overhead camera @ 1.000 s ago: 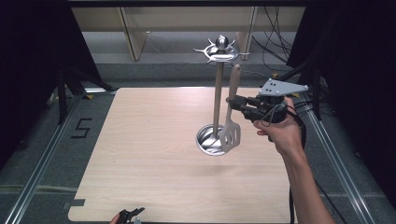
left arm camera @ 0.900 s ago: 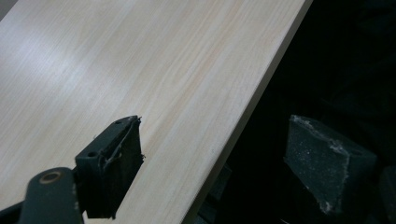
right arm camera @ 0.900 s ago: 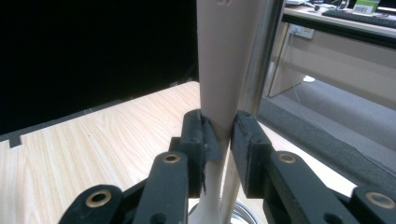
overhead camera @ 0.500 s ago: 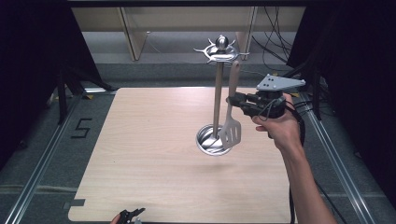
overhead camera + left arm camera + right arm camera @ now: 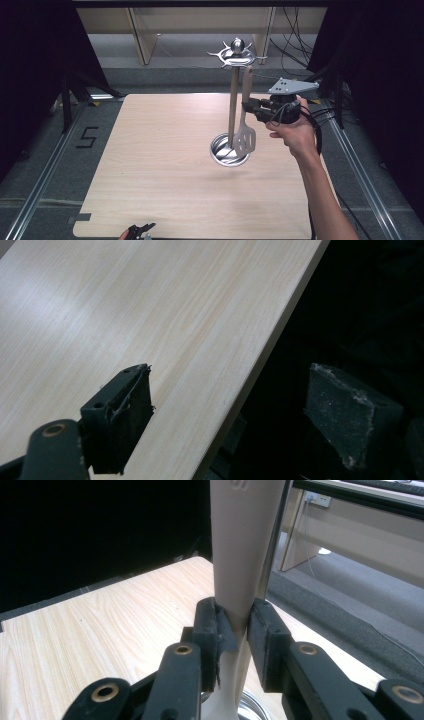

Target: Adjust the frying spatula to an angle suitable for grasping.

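Desk (image 5: 165,165): a light wooden top; it carries the stand near its right edge, about halfway between the far edge and the near edge.
Stand (image 5: 233,100): a metal pole that rises upright from a round shiny base (image 5: 229,152); at the top there is a ring of hooks with a ball.
Spatula (image 5: 245,120): beige, with a slotted blade; it hangs upright just beside the pole, blade down, above the right part of the base and in front of it.
Right gripper (image 5: 248,107): held level by the hand, it points to the pole; its fingers (image 5: 212,625) pinch the spatula handle from both sides.
Left gripper (image 5: 140,232): at the near edge of the desk; its fingers (image 5: 122,410) are spread wide, with nothing between them.
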A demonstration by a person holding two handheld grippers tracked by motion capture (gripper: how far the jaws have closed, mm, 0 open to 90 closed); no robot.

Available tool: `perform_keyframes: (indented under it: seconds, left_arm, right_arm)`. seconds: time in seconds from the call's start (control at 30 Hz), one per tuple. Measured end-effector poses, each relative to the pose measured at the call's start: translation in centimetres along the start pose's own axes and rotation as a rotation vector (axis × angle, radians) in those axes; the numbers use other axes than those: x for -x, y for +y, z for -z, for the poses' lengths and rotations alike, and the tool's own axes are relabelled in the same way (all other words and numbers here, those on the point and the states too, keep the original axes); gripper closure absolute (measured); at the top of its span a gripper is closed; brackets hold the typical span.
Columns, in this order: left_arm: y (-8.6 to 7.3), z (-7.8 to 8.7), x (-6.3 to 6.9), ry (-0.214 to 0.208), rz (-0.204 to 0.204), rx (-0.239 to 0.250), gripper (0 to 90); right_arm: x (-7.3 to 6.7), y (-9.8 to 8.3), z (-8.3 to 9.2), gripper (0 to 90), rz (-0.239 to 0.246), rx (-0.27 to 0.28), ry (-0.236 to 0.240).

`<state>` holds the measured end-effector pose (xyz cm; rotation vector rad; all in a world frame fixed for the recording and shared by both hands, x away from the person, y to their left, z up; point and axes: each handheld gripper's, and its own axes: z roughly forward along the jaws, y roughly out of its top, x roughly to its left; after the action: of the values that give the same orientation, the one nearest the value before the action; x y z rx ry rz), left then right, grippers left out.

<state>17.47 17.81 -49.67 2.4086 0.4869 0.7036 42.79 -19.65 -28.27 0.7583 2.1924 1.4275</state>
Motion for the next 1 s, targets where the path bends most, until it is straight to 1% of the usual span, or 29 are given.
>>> perform_keyframes:
  seconds: [0.07,0.1,0.13,0.17,0.2,0.3,0.33,0.37,0.4,0.43,0.47,0.5,0.53,0.57,0.6,0.67,0.7,0.73,0.77,0.8,0.83,0.87,0.9,0.93,0.97,1.0]
  left_arm:
    - [0.0,0.0,0.0,0.001,0.001,0.001,18.0]
    - [0.0,0.0,0.0,0.001,0.0,0.001,18.0]
    - [0.0,0.0,0.0,0.002,0.001,0.003,17.9]
    - [0.0,0.0,0.0,0.002,0.001,0.003,17.9]
    - [0.0,0.0,0.0,0.001,0.0,0.0,18.0]
    - [0.0,0.0,0.0,0.001,0.001,0.001,17.9]
    - [0.0,0.0,0.0,0.002,0.001,0.001,17.9]
    - [0.0,0.0,0.0,0.002,0.001,0.001,17.9]
    - [0.0,0.0,-0.1,-0.001,0.0,-0.002,17.9]
    - [0.0,0.0,-0.1,-0.001,0.0,-0.002,17.9]
    - [0.0,0.0,-0.1,-0.001,0.0,-0.001,17.9]
    - [0.0,0.0,-0.1,-0.001,0.0,-0.001,17.9]
    - [0.0,0.0,-0.1,-0.023,0.003,-0.003,18.0]
    - [0.0,0.0,-0.1,-0.004,0.006,-0.002,17.9]
    - [-0.1,-0.1,0.0,0.03,0.012,0.01,18.0]
    - [-0.1,-0.1,-0.1,0.023,0.013,0.01,17.9]
    - [-0.1,-0.1,0.0,0.027,0.014,0.012,17.9]
    - [-0.1,-0.1,0.0,0.017,0.02,0.015,17.9]
    - [-0.1,-0.1,0.0,0.016,0.022,0.017,18.0]
    - [-0.1,-0.1,0.0,0.016,0.022,0.017,17.9]
    - [-0.1,-0.1,0.0,0.022,0.015,0.012,17.9]
    - [-0.1,-0.1,0.0,0.026,0.013,0.01,17.9]
    - [-0.1,-0.1,0.0,0.026,0.013,0.01,17.9]
    - [-0.1,-0.1,-0.1,0.012,0.015,0.009,18.0]
    - [-0.1,-0.1,-0.1,0.012,0.015,0.009,18.0]
    - [-0.1,-0.1,-0.1,0.002,0.017,0.007,17.9]
  right_arm:
    - [0.1,0.0,0.0,75.8,0.006,0.005,-0.003]
    - [0.0,-0.1,-0.1,75.8,-0.003,0.017,-0.001]
    - [-0.1,-0.2,-0.1,75.7,-0.017,0.014,0.003]
    - [-0.1,-0.2,-0.1,75.7,-0.017,0.014,0.003]
    - [-0.1,-0.2,-0.1,75.7,-0.021,0.017,0.014]
    - [0.0,-0.4,-0.1,75.5,-0.015,0.03,0.017]
    - [0.2,-0.5,-0.1,75.4,-0.011,0.037,0.026]
    - [0.1,-0.5,-0.1,75.1,-0.01,0.036,0.025]
    - [0.0,-0.6,0.0,74.2,-0.024,0.037,0.018]
    - [0.0,-0.6,0.0,74.2,-0.024,0.037,0.018]
    - [-0.1,-0.6,0.1,69.9,-0.012,0.04,0.016]
    - [-0.1,-0.6,0.1,69.9,-0.012,0.04,0.016]
    - [-0.4,-0.6,0.2,68.5,0.0,0.037,0.007]
    - [-0.5,-0.6,0.4,67.0,0.003,0.041,0.017]
    - [-0.7,-0.7,0.5,64.9,-0.004,0.057,0.009]
    - [-0.9,-0.8,0.7,60.3,-0.002,0.052,0.013]
    - [-0.9,-0.8,0.7,60.3,-0.002,0.052,0.013]
    - [-1.0,-1.0,0.9,57.9,0.028,0.054,-0.025]
    - [-1.2,-1.2,1.0,56.8,0.02,0.056,-0.015]
    - [-1.4,-1.4,1.2,55.0,0.005,0.054,-0.018]
    - [-1.4,-1.4,1.2,55.0,0.005,0.054,-0.018]
    - [-1.6,-1.8,1.4,52.0,-0.002,0.065,-0.028]
    - [-1.6,-1.8,1.4,52.0,-0.002,0.065,-0.028]
    - [-1.7,-2.4,1.7,51.3,-0.002,0.079,-0.033]
    - [-1.7,-2.4,1.7,51.3,-0.002,0.079,-0.033]
    - [-1.8,-3.1,1.9,50.7,-0.014,0.077,-0.027]
